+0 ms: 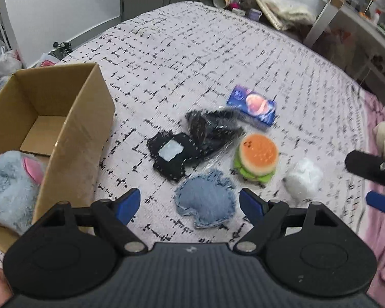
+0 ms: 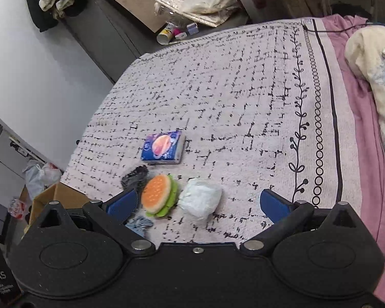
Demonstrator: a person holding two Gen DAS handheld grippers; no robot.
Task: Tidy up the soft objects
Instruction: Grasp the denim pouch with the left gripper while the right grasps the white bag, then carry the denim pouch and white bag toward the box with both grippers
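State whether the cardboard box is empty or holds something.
Not empty: a fluffy blue plush sits inside the cardboard box; the far floor is bare.

A bed point(image 1: 218, 59) carries everything, covered by a pale blanket point(image 2: 231, 89) with broken black grid lines; a pink sheet point(image 2: 356, 128) shows along its right edge. An open box point(image 1: 64, 118) sits at the left edge. Near the middle lie 6 soft things: a blue packet point(image 1: 251, 107), a black bagged bundle point(image 1: 213, 131), a black patch cushion point(image 1: 169, 156), a denim shell point(image 1: 205, 202), a burger toy point(image 1: 256, 156) and a white wad point(image 1: 304, 177) just beside it.
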